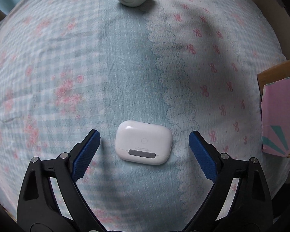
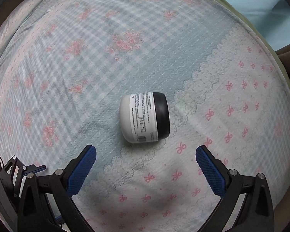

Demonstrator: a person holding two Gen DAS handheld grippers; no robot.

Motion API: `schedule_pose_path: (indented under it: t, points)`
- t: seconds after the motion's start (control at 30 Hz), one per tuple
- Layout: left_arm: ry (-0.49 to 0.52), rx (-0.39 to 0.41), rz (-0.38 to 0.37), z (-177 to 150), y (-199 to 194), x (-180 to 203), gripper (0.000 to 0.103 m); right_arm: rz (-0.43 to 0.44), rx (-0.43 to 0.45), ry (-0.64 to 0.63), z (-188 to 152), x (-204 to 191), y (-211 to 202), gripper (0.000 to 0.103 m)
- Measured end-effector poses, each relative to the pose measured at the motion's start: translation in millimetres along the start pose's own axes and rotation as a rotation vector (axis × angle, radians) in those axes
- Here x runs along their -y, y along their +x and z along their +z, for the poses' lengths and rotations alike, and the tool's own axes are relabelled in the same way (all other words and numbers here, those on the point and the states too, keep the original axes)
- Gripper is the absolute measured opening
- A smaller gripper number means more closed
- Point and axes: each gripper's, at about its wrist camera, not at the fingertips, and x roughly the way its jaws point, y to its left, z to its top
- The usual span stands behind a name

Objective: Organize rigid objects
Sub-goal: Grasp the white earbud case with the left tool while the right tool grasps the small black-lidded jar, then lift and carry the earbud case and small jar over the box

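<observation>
Lying on textured cloth [image 1: 125, 67]: smooth rounded case [image 1: 144, 142].

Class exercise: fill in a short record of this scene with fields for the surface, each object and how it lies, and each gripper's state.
surface: patterned bedsheet, blue checks, pink bows
object 1: white earbud case, closed, lying flat, between the left fingers with gaps on both sides
object 2: white jar with black lid, on its side, label up, lying ahead of the right fingertips
object 3: pink cardboard box at the sheet's edge
left gripper: open, holding nothing
right gripper: open, holding nothing
</observation>
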Motion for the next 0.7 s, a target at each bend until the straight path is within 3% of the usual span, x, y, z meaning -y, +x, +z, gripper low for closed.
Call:
schedule_pose_path:
  t: [0.1, 0.27, 0.37, 0.5, 0.6, 0.7]
  points:
    - [0.013, -0.012, -0.013, 0, 6, 4, 0.083, -0.012, -0.044, -0.027, 9, 0, 13, 0.084]
    - [0.028, -0.016, -0.008, 2, 18, 16, 0.080, -0.013, -0.060, -0.033, 16, 2, 24, 0.076]
    - [0.030, -0.015, -0.004, -1, 21, 23, 0.071, -0.008, -0.064, -0.019, 20, 6, 29, 0.073]
    - [0.040, -0.015, 0.005, 0, 20, 17, 0.059, 0.006, -0.074, -0.012, 32, 12, 38, 0.057]
    - [0.051, -0.016, -0.002, 2, 20, 18, 0.059, -0.034, -0.067, -0.020, 35, 10, 40, 0.047]
    - [0.061, -0.013, 0.003, 2, 20, 20, 0.058, -0.031, -0.064, -0.011, 41, 14, 43, 0.047]
